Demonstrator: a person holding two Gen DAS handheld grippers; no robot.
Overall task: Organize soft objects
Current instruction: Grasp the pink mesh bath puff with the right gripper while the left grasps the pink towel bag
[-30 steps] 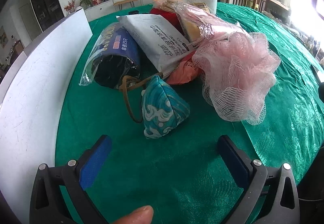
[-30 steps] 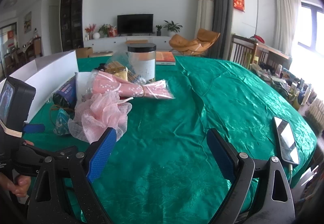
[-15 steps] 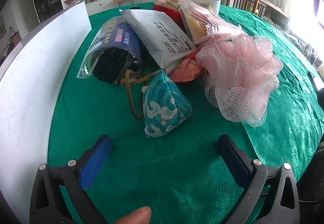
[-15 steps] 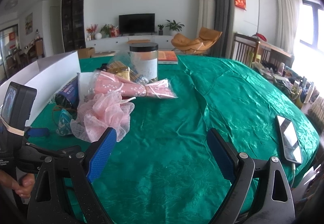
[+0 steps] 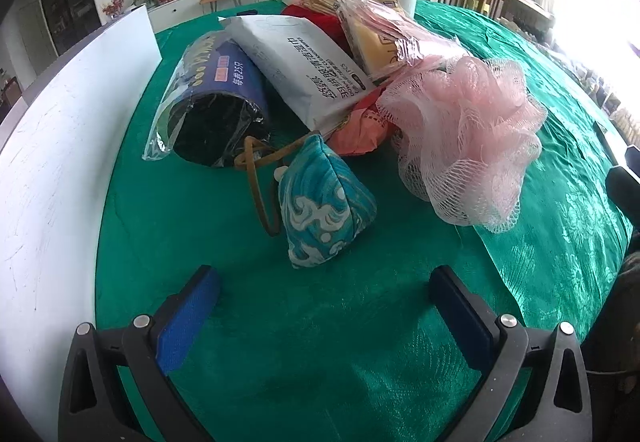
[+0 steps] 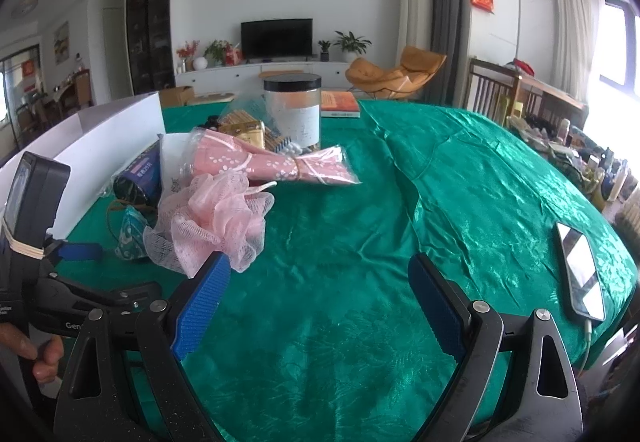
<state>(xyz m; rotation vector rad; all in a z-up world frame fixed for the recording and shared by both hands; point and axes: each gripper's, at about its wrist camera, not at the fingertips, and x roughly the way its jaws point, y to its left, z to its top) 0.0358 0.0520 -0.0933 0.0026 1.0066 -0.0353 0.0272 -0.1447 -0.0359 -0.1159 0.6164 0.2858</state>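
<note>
A heap of soft things lies on the green tablecloth. Nearest to my left gripper is a teal pouch with a white wave pattern and a brown strap. That gripper stands open just short of the pouch, with nothing between its fingers. A pink mesh bath sponge sits right of the pouch. Behind are a dark blue packet, a white packet and a pink wrapped bundle. My right gripper hovers open over bare cloth, with the bath sponge to its left.
A white box wall runs along the left of the heap. A clear jar with a black lid stands behind the pile. A phone on a cable lies near the table's right edge. Chairs and a cluttered shelf stand beyond.
The left gripper has tilted down slightly, so the pile sits a little higher and closer in its view. The right gripper has stayed still.
</note>
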